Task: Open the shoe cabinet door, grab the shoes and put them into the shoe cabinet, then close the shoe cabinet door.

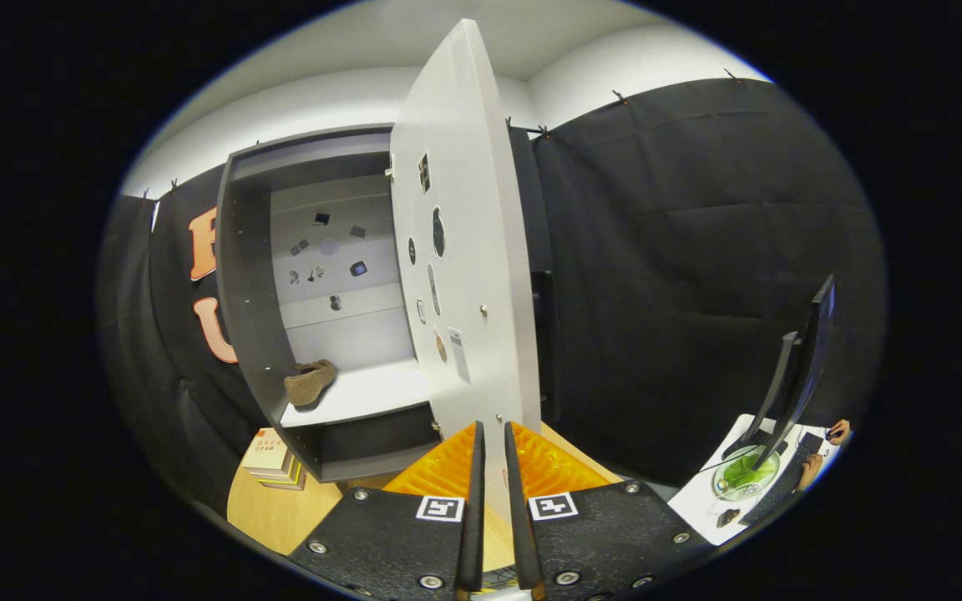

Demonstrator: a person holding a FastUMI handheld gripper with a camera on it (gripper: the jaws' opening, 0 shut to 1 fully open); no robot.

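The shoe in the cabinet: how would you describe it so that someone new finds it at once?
Look into the grey cabinet, whose door stands open just ahead of the gripper. On the white shelf lies the shoe, near the left wall. It is brown, and it is alone on that shelf.

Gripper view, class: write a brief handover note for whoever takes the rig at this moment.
Gripper: fingers nearly closed around the lower edge of the door; whether both press on it cannot be told.
Cabinet: door swung open, edge toward the camera.
Shoe: a brown one lies on the shelf inside, toward its left side.
Done: door opened, shoe stowed.
Left: swing the door shut, then release.
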